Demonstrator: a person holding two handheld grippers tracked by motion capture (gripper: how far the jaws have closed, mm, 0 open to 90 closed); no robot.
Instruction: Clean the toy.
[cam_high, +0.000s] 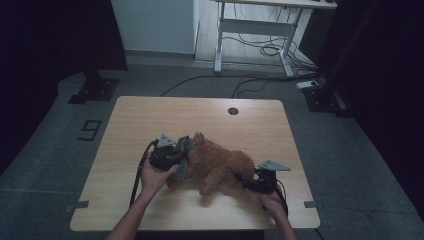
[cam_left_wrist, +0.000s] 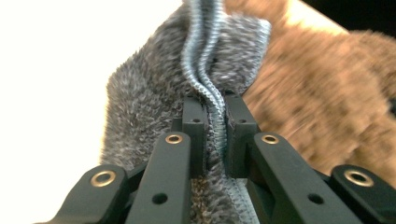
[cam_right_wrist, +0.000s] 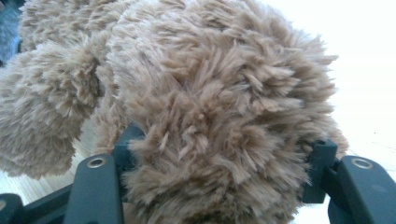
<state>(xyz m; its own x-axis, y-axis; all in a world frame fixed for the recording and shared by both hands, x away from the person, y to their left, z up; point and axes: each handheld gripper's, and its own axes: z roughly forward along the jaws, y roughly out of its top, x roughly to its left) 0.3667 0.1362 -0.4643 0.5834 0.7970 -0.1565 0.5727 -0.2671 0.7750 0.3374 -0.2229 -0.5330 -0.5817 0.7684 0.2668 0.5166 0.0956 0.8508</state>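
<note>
At mid-table, the left gripper (cam_left_wrist: 215, 126) pinches the grey fuzzy garment's stitched hem (cam_left_wrist: 205, 60) while the right gripper (cam_right_wrist: 224, 182) clasps the brown plush bear (cam_high: 220, 162); uneven pulling could slip the thin hem free.

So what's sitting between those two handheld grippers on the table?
The brown plush toy spans the whole stretch in the high view. The left gripper pinches its grey fuzzy garment; the right gripper clamps the toy's other end.
</note>
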